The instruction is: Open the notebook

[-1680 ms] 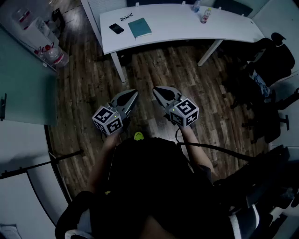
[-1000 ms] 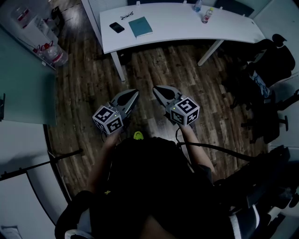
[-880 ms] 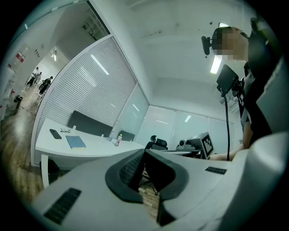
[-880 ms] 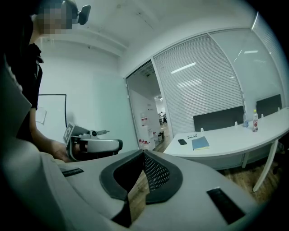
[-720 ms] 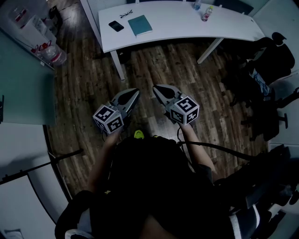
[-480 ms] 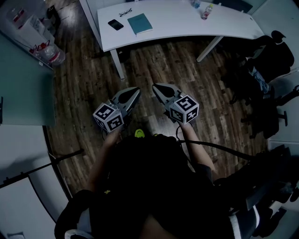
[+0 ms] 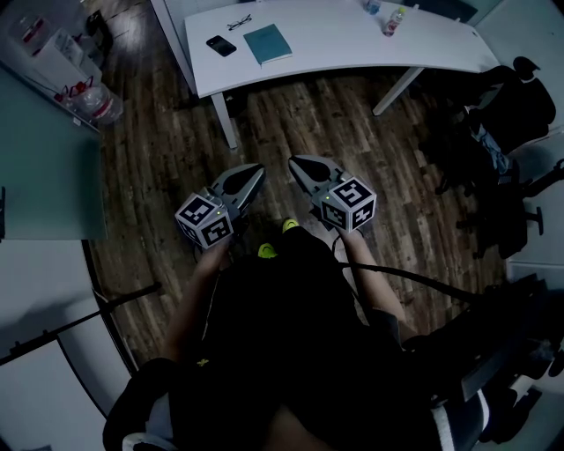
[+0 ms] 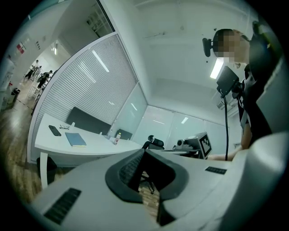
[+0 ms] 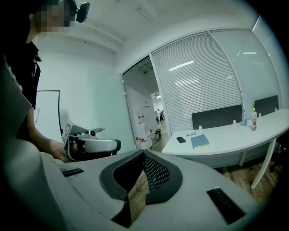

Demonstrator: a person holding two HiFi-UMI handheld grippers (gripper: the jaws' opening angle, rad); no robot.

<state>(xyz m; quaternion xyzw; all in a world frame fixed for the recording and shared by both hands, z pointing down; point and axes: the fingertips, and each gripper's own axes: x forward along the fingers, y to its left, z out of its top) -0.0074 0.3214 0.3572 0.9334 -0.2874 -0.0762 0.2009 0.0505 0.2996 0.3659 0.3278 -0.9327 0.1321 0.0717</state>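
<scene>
A teal notebook (image 7: 267, 43) lies closed on the white table (image 7: 352, 44) far ahead of me, also small in the left gripper view as the notebook (image 8: 75, 139) and in the right gripper view as the notebook (image 9: 199, 141). My left gripper (image 7: 256, 171) and right gripper (image 7: 295, 163) hang side by side over the wooden floor, well short of the table. Both are shut with their tips together and hold nothing. Each points roughly level toward the table.
A black phone (image 7: 220, 45) and glasses (image 7: 240, 24) lie left of the notebook; a bottle (image 7: 390, 21) stands at the table's right. Office chairs (image 7: 511, 114) stand at the right, a glass partition (image 7: 44, 158) and water jug (image 7: 92, 104) at the left. Yellow-green shoe tips (image 7: 275, 240) show below the grippers.
The table and notebook have slid slightly up the head view as the person steps; a second shoe tip has come into sight. Both grippers stay shut and side by side.
</scene>
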